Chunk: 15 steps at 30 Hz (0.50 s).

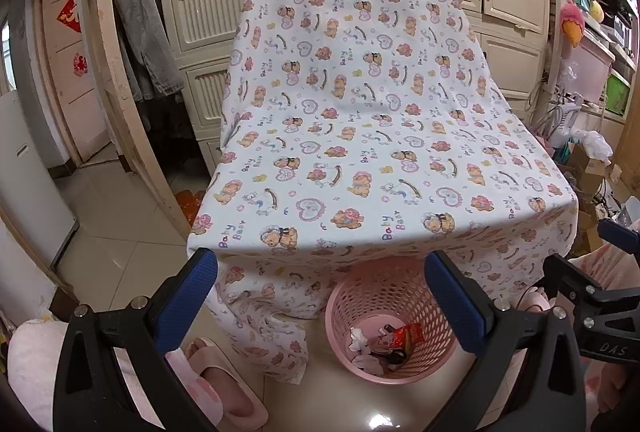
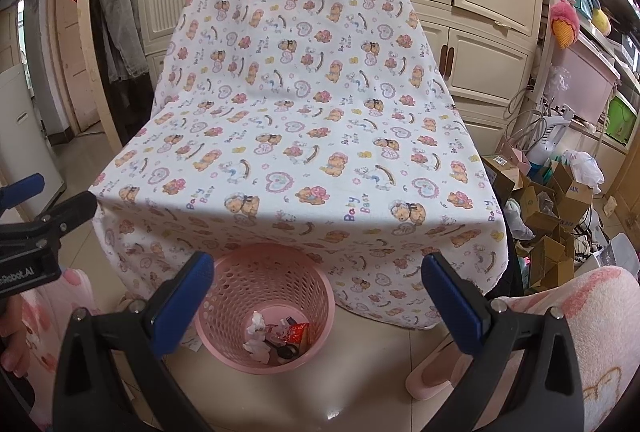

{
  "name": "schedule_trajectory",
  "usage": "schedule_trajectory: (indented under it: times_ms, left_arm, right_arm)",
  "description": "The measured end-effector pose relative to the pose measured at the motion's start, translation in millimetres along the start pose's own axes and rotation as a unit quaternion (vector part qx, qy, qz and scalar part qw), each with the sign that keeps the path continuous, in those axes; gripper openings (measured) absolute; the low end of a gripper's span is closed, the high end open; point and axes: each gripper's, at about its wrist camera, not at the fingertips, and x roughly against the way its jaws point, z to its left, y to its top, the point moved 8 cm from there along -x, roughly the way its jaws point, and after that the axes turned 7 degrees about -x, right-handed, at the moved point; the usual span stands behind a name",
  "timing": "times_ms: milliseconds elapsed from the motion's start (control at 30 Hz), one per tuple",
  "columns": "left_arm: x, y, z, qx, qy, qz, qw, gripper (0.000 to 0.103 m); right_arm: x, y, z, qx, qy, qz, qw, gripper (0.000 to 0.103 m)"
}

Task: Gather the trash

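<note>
**Kid:** What are your fingers doing?

**Helper:** Your left gripper (image 1: 320, 296) is spread wide and holds nothing. Your right gripper (image 2: 318, 298) is the same, wide and bare.

**Kid:** Where is the trash?

**Helper:** Down in the pink basket (image 1: 404, 378) on the floor, below your fingers and a bit forward. A red wrapper (image 1: 408, 335) and white paper scraps (image 1: 360, 341) lie inside (all mixed up). The basket sits right by the bear cloth (image 1: 360, 112) that hangs over the table.

**Kid:** Anything left on top?

**Helper:** I see no trash on the cloth. I think your job looks about done.
</note>
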Motion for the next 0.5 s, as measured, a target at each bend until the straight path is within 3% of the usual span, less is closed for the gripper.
schedule_trajectory:
  times_ms: [500]
  left_arm:
    - [2.7,-0.3,-1.9,0.006,-0.008,0.002,1.0,0.102]
  right_arm:
    - [0.1,0.1,0.0,0.001,-0.001,0.0,1.0,0.103]
